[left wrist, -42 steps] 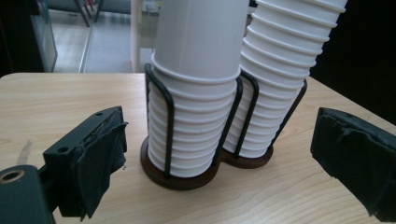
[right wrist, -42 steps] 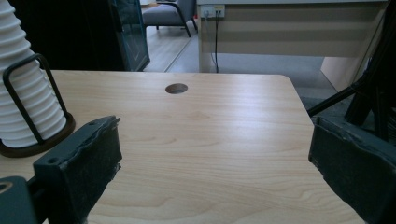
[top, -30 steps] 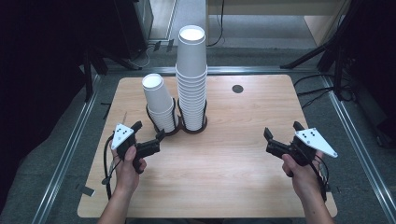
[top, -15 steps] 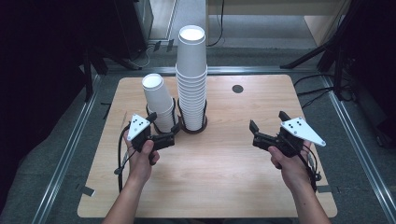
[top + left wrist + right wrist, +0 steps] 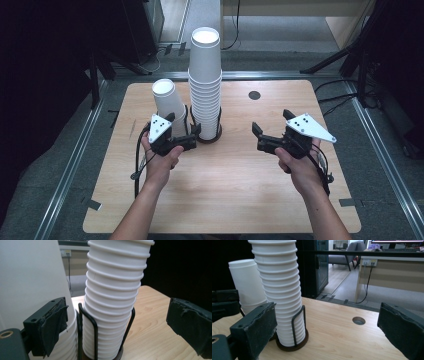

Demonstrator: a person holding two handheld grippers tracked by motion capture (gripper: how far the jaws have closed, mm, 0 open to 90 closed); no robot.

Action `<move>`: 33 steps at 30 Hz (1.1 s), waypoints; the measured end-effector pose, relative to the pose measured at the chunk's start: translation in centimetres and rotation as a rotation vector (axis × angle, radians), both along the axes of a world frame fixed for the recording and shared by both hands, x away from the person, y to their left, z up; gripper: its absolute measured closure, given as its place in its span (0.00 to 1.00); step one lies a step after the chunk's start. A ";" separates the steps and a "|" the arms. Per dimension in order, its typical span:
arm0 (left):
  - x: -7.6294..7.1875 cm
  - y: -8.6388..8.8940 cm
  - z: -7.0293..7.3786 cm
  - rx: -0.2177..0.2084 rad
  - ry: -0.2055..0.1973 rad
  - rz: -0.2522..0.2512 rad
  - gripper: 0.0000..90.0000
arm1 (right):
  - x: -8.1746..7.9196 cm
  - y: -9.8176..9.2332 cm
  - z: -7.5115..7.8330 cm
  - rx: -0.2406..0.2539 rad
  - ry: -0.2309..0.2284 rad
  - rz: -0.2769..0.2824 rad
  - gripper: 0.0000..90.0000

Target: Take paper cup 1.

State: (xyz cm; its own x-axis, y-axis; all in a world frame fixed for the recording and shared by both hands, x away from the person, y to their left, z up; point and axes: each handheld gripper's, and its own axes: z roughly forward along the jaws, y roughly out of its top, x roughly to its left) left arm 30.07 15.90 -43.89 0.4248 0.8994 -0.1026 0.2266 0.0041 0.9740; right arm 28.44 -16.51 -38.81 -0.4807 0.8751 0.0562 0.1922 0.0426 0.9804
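A: How is the pale wooden table [image 5: 225, 200] lit?

B: Evenly, from above; its surroundings are left almost black, and shadows are kept faint.

A: Any blur?

B: The tall stack of ribbed white paper cups [image 5: 112, 297] is rendered softly close up, and slightly overexposed.

The right gripper [image 5: 322, 340] has its two black jaws wide apart, w/ nothing between them. Far from it, at left, a tall stack of white cups [image 5: 279, 290] stands upright in a dark wire holder [image 5: 295, 340] on the wood table [image 5: 342, 340]. A shorter white stack [image 5: 247, 282] is just beside it, further left. A round hole [image 5: 358, 320] is in the table at right.
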 end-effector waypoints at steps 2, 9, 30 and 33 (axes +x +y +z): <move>0.3 -0.3 0.2 0.001 -0.003 -0.003 0.04 | 0.2 0.5 0.6 0.007 -0.007 0.006 0.03; 1.2 -1.9 0.7 0.014 -0.014 -0.009 0.04 | 0.7 1.4 1.4 0.013 -0.017 0.024 0.03; 4.9 -5.5 1.1 0.057 -0.056 0.121 0.04 | 1.8 2.4 2.5 0.033 -0.018 0.041 0.03; 5.5 -5.9 1.1 0.056 -0.051 0.153 0.03 | 1.9 2.6 2.6 0.036 -0.017 0.042 0.03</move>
State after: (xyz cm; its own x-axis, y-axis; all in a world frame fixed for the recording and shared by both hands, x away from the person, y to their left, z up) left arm 35.58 10.01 -42.78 0.2859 0.9577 -0.0323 0.1782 -0.0201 0.9838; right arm 30.35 -13.88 -36.17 -0.5185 0.8514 0.0788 0.1744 0.0150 0.9846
